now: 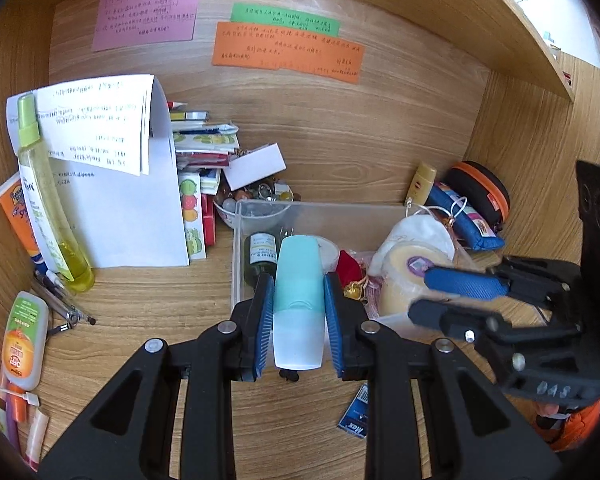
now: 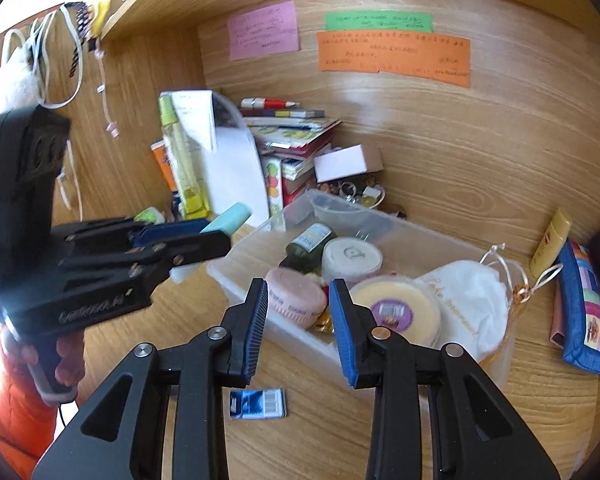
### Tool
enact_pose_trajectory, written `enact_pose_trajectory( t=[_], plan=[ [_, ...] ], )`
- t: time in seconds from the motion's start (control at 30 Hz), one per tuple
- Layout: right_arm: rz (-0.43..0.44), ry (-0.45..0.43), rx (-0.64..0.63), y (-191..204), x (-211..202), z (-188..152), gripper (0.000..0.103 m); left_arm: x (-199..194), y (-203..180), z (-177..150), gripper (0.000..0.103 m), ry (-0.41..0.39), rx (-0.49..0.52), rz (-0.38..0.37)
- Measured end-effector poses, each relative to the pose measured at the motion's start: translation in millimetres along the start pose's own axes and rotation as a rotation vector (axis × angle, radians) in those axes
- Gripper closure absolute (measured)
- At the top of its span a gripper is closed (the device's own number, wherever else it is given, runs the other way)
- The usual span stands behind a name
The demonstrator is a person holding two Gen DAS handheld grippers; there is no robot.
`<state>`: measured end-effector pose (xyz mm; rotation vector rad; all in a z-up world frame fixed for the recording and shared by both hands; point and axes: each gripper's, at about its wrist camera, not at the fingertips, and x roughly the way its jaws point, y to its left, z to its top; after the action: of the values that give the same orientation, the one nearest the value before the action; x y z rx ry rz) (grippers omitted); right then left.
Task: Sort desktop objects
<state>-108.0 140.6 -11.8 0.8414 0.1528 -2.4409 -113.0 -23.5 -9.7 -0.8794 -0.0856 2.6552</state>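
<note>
jaws: left gripper [image 1: 299,312] clamps one teal bottle [image 1: 299,304]; right gripper [image 2: 300,324] gapes, holding nothing.

We count three colored notes stuck on the back wall: one pink [image 1: 146,16], one green [image 1: 285,19], one orange [image 1: 288,52]. Two grippers, left [image 1: 299,312] and right [image 2: 300,328]. One clear bin [image 2: 380,216], one green spray bottle [image 1: 46,196], two sunscreen tubes [image 1: 18,216] [image 1: 422,184].
</note>
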Motion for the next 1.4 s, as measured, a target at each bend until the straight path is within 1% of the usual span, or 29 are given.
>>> enact_pose_trajectory(
  t=[0.1, 0.17, 0.3, 0.37, 0.43, 0.5, 0.6, 0.73, 0.8, 0.9, 1.0, 1.07, 1.2, 1.4],
  plan=[
    [0.002, 0.025, -0.03, 9.4, 0.0, -13.5, 0.074, -1.4, 1.8, -6.1, 0.079, 0.009, -0.006, -0.001],
    [0.026, 0.055, -0.035, 14.3, 3.9, -23.1, 0.074, -2.5, 4.2, -10.8, 0.079, 0.015, -0.015, 0.001],
    [0.037, 0.163, -0.073, 27.3, 24.0, -49.2, 0.072, -5.2, 11.3, -21.9, 0.079, 0.029, -0.045, 0.0],
    [0.029, 0.204, -0.088, 29.9, 32.1, -58.1, 0.072, -6.6, 13.8, -26.7, 0.079, 0.032, -0.054, 0.002],
    [0.041, 0.236, -0.087, 31.4, 38.6, -65.2, 0.071, -8.2, 16.0, -31.0, 0.079, 0.034, -0.065, 0.001],
    [0.056, 0.264, -0.084, 32.0, 44.4, -69.4, 0.066, -9.9, 17.6, -34.6, 0.079, 0.035, -0.073, -0.005],
    [0.049, 0.282, -0.092, 33.8, 49.1, -72.9, 0.063, -12.2, 17.8, -37.3, 0.079, 0.035, -0.076, -0.009],
    [0.015, 0.291, -0.109, 35.0, 50.8, -72.9, 0.061, -14.2, 17.4, -40.8, 0.079, 0.037, -0.08, -0.019],
    [0.01, 0.296, -0.106, 33.5, 53.4, -72.2, 0.054, -14.6, 17.0, -43.2, 0.079, 0.041, -0.081, -0.025],
    [0.006, 0.317, -0.114, 34.1, 59.9, -74.0, 0.053, -14.3, 15.9, -46.6, 0.079, 0.047, -0.081, -0.03],
    [0.011, 0.307, -0.119, 35.5, 61.3, -74.3, 0.053, -14.5, 15.1, -48.5, 0.079, 0.05, -0.082, -0.03],
    [0.013, 0.303, -0.12, 36.0, 62.0, -73.7, 0.058, -15.1, 14.9, -48.5, 0.079, 0.049, -0.083, -0.03],
    [0.013, 0.283, -0.098, 34.6, 58.9, -70.2, 0.058, -18.6, 15.4, -46.3, 0.079, 0.036, -0.082, -0.031],
    [0.03, 0.205, -0.065, 27.9, 37.7, -51.8, 0.058, -26.9, 18.2, -39.3, 0.079, 0.006, -0.096, -0.036]
  ],
)
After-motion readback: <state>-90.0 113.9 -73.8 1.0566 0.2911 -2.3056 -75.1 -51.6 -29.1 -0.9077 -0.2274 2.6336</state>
